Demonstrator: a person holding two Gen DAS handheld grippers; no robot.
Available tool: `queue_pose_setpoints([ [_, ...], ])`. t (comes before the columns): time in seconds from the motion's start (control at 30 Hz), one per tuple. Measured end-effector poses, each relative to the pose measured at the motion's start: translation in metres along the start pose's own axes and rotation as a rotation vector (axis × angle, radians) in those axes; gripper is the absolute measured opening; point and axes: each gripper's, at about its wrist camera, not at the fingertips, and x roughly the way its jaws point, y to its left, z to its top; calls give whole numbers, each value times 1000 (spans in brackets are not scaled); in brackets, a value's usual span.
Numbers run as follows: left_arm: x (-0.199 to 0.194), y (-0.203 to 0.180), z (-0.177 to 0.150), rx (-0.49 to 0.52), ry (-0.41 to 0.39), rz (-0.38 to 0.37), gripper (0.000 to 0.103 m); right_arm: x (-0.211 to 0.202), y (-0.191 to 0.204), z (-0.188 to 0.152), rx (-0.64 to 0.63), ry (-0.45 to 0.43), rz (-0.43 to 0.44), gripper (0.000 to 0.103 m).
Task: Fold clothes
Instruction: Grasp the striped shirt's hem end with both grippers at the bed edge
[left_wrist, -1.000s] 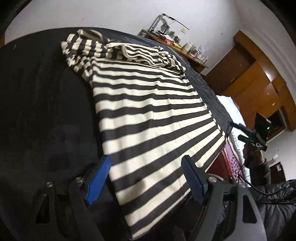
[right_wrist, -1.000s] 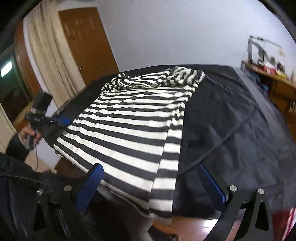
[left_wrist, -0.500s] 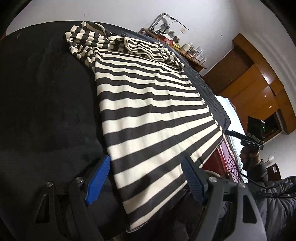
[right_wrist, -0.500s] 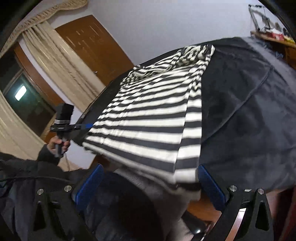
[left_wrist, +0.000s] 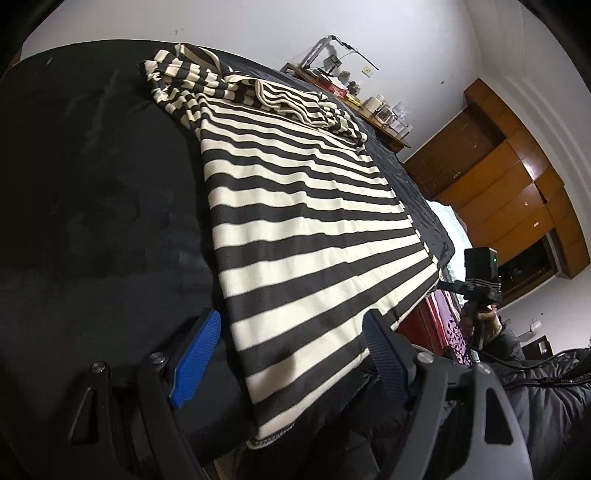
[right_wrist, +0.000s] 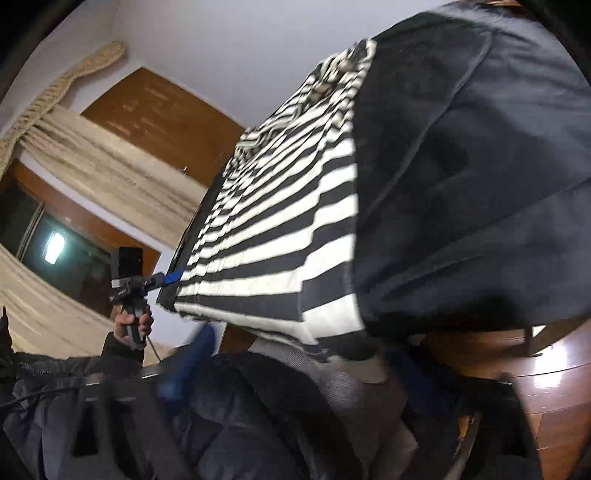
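A black-and-cream striped shirt (left_wrist: 303, 229) lies flat on a bed with a dark cover (left_wrist: 92, 203), sleeves bunched at the far end. Its hem hangs over the near edge. My left gripper (left_wrist: 291, 354) is open, its blue pads (left_wrist: 195, 358) either side of the hem's left part without touching it. In the blurred right wrist view, my right gripper (right_wrist: 303, 358) sits low at the bed edge. Its jaws are closing just under the shirt's (right_wrist: 280, 229) near corner, the pads still apart. Each gripper shows in the other's view: the right gripper (left_wrist: 480, 280) and the left gripper (right_wrist: 129, 284).
A person's dark padded jacket (right_wrist: 221, 424) fills the foreground. A cluttered desk (left_wrist: 369, 99) stands beyond the bed, a wooden wardrobe (left_wrist: 517, 184) to its right. Curtains (right_wrist: 92, 166) and a brown door (right_wrist: 159, 110) lie on the other side. Wooden floor (right_wrist: 554, 387) shows below the bed edge.
My right gripper has dropped and rolled, so the bed now looks steeply tilted, and its jaws have narrowed from wide open. The left gripper edged forward along the hem.
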Motion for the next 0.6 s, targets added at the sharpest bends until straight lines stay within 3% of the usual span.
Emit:
queue_pose_setpoints([
  [0.07,-4,2,-4,-8,-7,9,82,11,6,-3,-33,61,-12,21],
  [0.17,-12,4,-10,-16,-6,20,82,20,26,-10,-136,144,-21,19],
  [0.33,-34,3,-26,-2,-3,-9,82,4,75,0,-307,70,-16,18],
  [0.43,-42,1,-40,2,9,-64,82,-1,76,10,-306,48,-13,19],
  [0.6,-30,-1,-67,14,64,-71,83,-6,51,11,-236,45,-89,19],
])
